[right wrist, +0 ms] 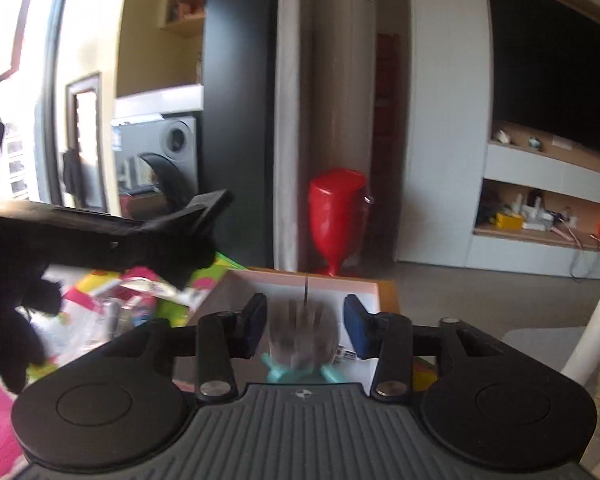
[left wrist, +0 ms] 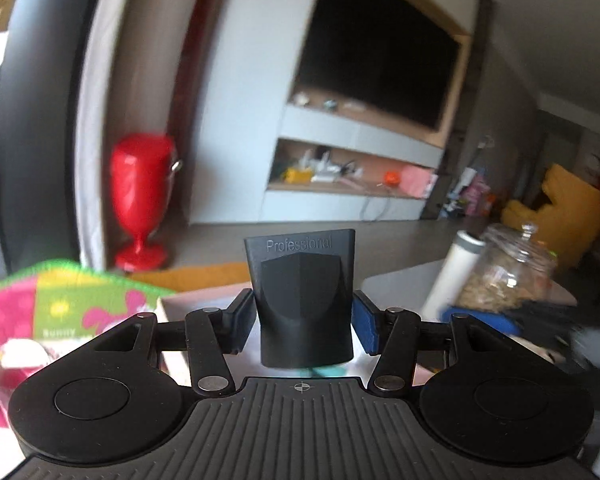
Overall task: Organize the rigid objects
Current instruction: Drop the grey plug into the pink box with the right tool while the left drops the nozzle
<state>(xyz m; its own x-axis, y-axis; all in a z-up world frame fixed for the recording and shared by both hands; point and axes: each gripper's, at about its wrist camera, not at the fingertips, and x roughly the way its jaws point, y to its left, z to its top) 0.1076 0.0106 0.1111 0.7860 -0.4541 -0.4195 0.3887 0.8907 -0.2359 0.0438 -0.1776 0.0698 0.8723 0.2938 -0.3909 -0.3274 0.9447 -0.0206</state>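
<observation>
Two items lifted for sorting: black plastic hairdryer nozzle (left wrist: 302,300) clamped upright in left gripper (left wrist: 303,318) fingers; right gripper (right wrist: 305,326) fingers parted around blurred teal-handled brush (right wrist: 300,344), white box (right wrist: 300,286) at twelve o'clock.

Black nozzle (left wrist: 302,300) between left gripper (left wrist: 303,320) pads, one blue. Red vase (left wrist: 140,200) beyond-left. Teal, blurred item (right wrist: 300,372) under right gripper (right wrist: 305,326).

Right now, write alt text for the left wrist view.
The left gripper holds a black hair dryer nozzle marked "Professional" upright between its pads, above a white box. Behind stand a red goblet-shaped vase at left, a wall-mounted TV, and a glass jar at right.
</observation>
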